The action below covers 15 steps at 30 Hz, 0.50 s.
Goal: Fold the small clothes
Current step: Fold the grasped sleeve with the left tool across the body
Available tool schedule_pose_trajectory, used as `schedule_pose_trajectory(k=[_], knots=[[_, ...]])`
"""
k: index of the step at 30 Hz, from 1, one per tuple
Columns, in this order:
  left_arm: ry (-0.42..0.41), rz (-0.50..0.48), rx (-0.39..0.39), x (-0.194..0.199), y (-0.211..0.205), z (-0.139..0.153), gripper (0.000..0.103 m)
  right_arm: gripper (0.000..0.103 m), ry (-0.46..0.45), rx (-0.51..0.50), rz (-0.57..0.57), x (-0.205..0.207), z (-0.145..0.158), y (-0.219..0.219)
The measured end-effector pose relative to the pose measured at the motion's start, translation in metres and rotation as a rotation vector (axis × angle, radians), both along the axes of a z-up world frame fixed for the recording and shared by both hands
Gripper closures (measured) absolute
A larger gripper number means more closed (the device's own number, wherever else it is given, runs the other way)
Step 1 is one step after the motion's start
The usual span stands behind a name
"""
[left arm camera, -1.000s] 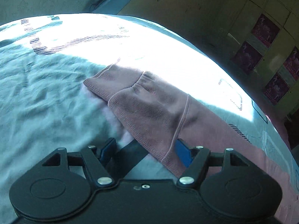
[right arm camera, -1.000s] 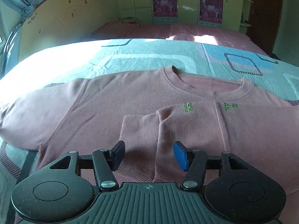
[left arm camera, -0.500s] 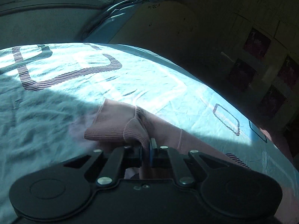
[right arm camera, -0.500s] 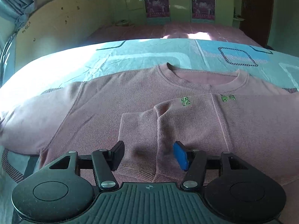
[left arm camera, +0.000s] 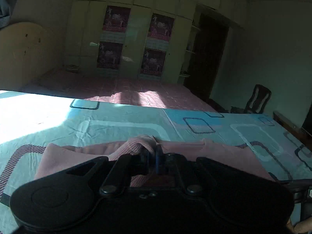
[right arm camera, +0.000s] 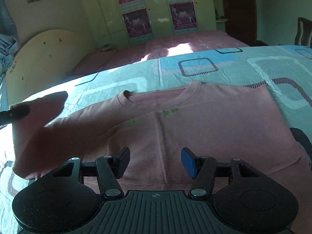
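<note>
A small pink sweatshirt point(right arm camera: 204, 120) lies front-up on a turquoise patterned bedsheet point(right arm camera: 224, 66), its right sleeve folded across the chest. My left gripper point(left arm camera: 153, 157) is shut on the cuff of the left sleeve point(left arm camera: 139, 143) and holds it lifted over the body; in the right wrist view that sleeve point(right arm camera: 64, 124) hangs raised at the left, with the left gripper's tip at the frame edge. My right gripper point(right arm camera: 155, 160) is open and empty, low over the sweatshirt's lower front.
A second bed with a pink cover point(right arm camera: 175, 44) lies beyond the sheet. A rounded headboard point(right arm camera: 46, 58) stands at the left, wardrobes with posters point(right arm camera: 156, 9) at the back, a dark chair point(left arm camera: 257, 99) at the right.
My left gripper closed on the left sleeve cuff, lifted it and swung it over toward the sweatshirt's body. My right gripper stayed open over the lower front and shifted slightly.
</note>
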State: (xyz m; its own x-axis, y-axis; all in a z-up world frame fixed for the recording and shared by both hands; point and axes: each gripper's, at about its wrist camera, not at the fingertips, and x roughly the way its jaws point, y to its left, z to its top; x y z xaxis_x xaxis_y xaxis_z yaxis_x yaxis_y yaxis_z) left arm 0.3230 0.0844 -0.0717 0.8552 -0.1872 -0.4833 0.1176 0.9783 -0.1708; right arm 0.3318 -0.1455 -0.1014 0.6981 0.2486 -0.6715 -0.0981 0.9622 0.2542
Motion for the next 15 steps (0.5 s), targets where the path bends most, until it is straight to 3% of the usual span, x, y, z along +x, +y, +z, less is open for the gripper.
schedule_pose_trajectory(k=[3,5,6,8,10,11,12,15], knots=[[0.068,-0.1,0.047,0.011,-0.056,-0.031,0.097,0.045,0.004,0.0,-0.026,-0.006,-0.002,-0.029],[0.124,-0.143,0.122,0.012,-0.079,-0.052,0.088,0.045,0.014,0.027,-0.025,-0.006,-0.003,-0.043],[0.149,-0.153,0.147,0.008,-0.084,-0.06,0.079,0.045,0.014,0.043,-0.021,-0.009,-0.003,-0.05],[0.163,-0.165,0.177,0.0,-0.085,-0.066,0.069,0.045,0.007,0.057,-0.001,-0.01,-0.002,-0.054],[0.155,-0.166,0.198,-0.008,-0.08,-0.065,0.041,0.045,0.004,0.072,0.032,-0.008,0.0,-0.053],[0.146,-0.15,0.209,-0.012,-0.075,-0.064,0.034,0.045,0.003,0.08,0.048,-0.008,0.001,-0.05],[0.134,-0.125,0.225,-0.02,-0.07,-0.06,0.029,0.045,0.0,0.09,0.073,-0.007,0.001,-0.045],[0.146,-0.05,0.237,-0.029,-0.048,-0.053,0.029,0.045,-0.01,0.087,0.16,-0.006,0.003,-0.021]])
